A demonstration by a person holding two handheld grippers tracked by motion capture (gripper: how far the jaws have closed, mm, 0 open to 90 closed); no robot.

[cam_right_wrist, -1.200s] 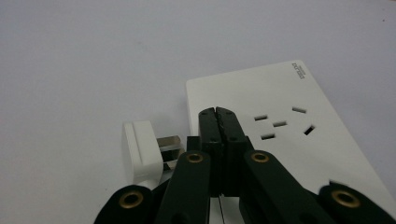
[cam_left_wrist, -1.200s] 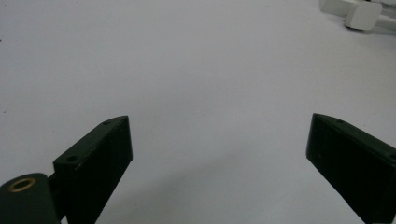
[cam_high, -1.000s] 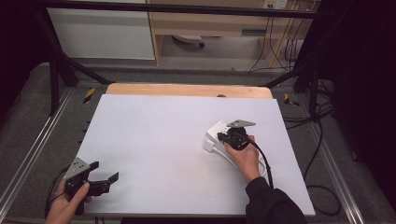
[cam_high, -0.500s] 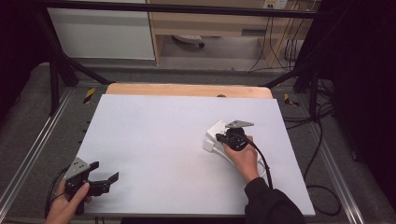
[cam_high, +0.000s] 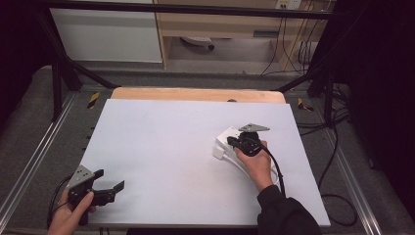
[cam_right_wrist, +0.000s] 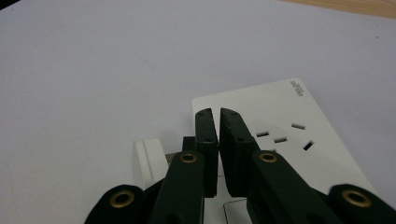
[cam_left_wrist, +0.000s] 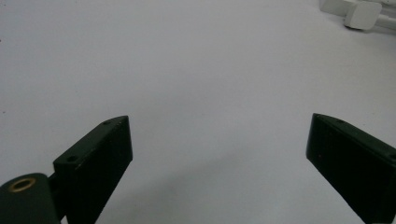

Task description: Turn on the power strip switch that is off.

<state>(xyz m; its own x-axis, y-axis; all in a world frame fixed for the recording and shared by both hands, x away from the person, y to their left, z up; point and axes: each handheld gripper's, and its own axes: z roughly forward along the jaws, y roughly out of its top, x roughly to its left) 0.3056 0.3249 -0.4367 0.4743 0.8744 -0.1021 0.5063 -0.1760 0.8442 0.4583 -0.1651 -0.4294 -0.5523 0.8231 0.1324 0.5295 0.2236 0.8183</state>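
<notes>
A white power strip lies flat at the right of the white table top, its sockets facing up. A white plug sits at its near left side. My right gripper hovers over the strip's near end, jaws almost together with only a thin slit; they have just been opening a hair and nothing shows between them. My left gripper rests at the front left corner, held by a hand, open wide and empty. From there the strip and plug lie far off.
A white cable curves from the strip toward the front right beside the right hand. The table's wooden far edge and metal frame rails border the surface. Black cables hang off the right side.
</notes>
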